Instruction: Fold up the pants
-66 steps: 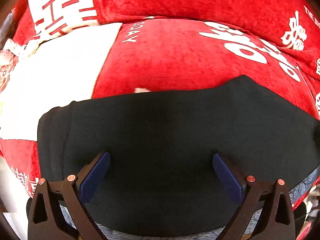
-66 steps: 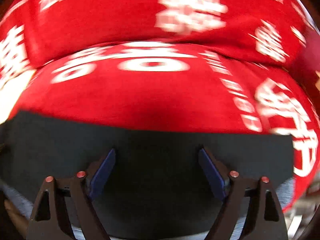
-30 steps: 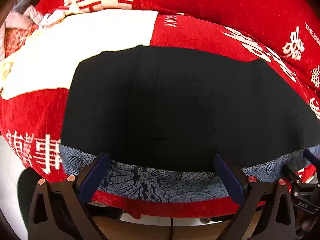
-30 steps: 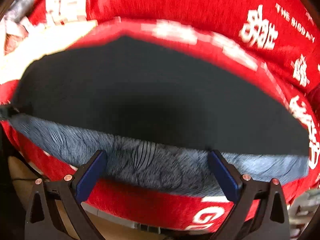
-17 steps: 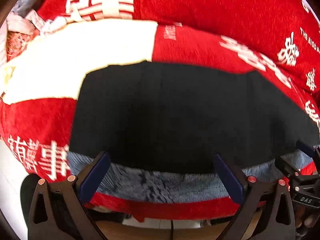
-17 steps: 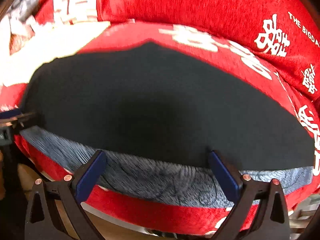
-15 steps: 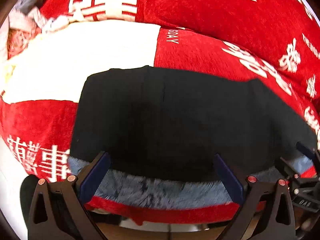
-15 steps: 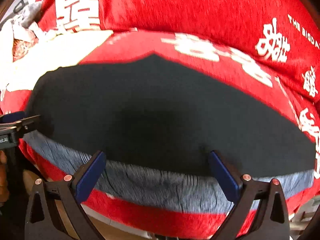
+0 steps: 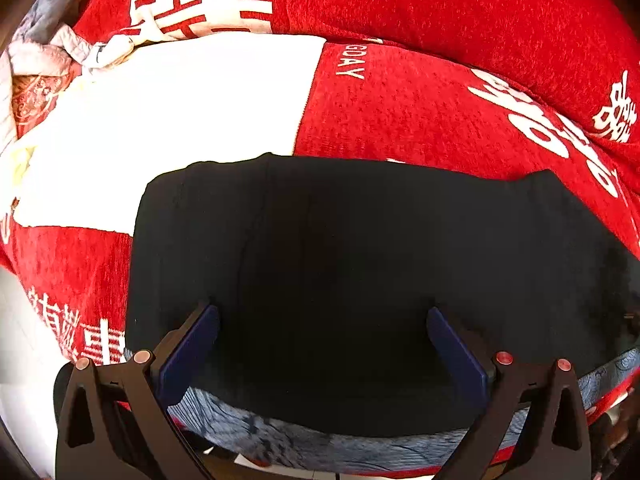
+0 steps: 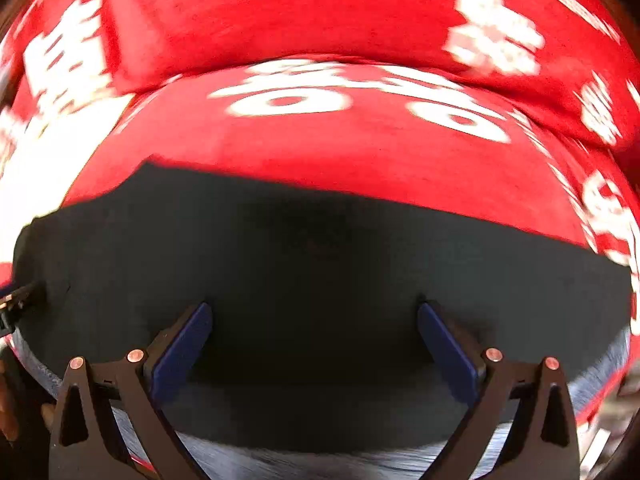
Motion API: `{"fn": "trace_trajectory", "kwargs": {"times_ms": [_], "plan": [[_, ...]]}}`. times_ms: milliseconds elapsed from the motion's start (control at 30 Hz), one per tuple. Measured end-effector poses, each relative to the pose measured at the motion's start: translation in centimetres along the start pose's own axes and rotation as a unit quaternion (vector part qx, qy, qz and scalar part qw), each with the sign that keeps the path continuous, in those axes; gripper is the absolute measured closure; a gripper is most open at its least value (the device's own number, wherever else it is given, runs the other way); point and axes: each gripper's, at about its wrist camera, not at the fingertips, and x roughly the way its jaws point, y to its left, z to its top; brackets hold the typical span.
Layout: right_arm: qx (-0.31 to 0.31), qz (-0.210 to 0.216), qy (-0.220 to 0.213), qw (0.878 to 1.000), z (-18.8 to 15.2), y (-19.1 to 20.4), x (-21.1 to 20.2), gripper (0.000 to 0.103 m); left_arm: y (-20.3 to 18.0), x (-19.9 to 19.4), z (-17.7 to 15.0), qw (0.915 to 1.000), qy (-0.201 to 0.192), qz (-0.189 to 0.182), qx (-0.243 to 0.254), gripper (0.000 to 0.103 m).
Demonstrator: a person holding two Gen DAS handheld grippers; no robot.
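Note:
Black pants lie flat as a wide dark slab on a red sofa cover, filling the lower half of both views. A blue-grey patterned strip shows along their near edge. My left gripper is open, its blue pads spread wide over the pants' near left part. My right gripper is open too, low over the near right part. Nothing sits between either pair of fingers. The tip of the left gripper shows at the left edge of the right wrist view.
The red cover with white characters rises into a back cushion behind the pants. A white panel lies to the left, with crumpled pale cloth at the far left. The seat's front edge runs just below the pants.
Both grippers pulled back from the pants, then came forward and down again; their pads now sit over the black cloth instead of the blue-grey strip. Both stayed open.

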Motion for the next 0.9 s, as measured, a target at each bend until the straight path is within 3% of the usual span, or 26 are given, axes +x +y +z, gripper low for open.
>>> {"fn": "trace_trajectory", "kwargs": {"times_ms": [133,233,300,367,433,500,567,667,833,900], "plan": [[0.052,-0.026,-0.023,0.998,-1.2,-7.8,-1.9,0.001,-5.8,-1.7,-0.7,0.9977,0.0,-0.044,0.051,0.0],[0.13,-0.038,-0.006,0.991,-2.2,-14.5,-0.7,0.001,-11.5,-2.5,-1.3,0.9917,-0.003,-0.059,0.114,0.0],[0.162,-0.03,0.001,0.986,-2.8,-18.1,-0.3,0.001,-15.0,-1.9,-1.8,0.987,0.019,-0.069,0.144,0.0],[0.169,-0.032,-0.018,0.985,-3.3,-19.3,-1.9,0.001,-17.7,-0.7,-2.5,0.9841,0.045,-0.056,0.162,0.0],[0.177,-0.04,-0.043,0.982,-4.4,-20.9,-3.9,0.001,-19.3,-0.4,-3.1,0.9839,0.042,-0.023,0.172,0.0],[0.196,-0.038,-0.063,0.978,-6.3,-23.3,-5.6,0.001,-20.6,-1.3,-3.4,0.9819,0.043,-0.056,0.176,0.0],[0.223,-0.029,-0.067,0.972,-8.3,-25.8,-6.1,0.001,-22.2,-1.9,-3.5,0.9806,0.04,-0.065,0.18,0.0],[0.268,0.019,-0.053,0.962,-11.2,-28.8,-5.0,0.001,-25.4,-2.9,-4.3,0.9776,0.039,-0.08,0.191,0.0],[0.273,0.078,-0.066,0.957,-12.5,-28.5,-2.6,0.003,-31.7,-2.2,-4.9,0.9719,0.062,-0.084,0.211,0.0],[0.26,0.059,-0.089,0.96,-11.9,-28.1,-2.4,0.002,-33.3,-1.4,-5.4,0.973,0.072,-0.069,0.208,0.0]]}}
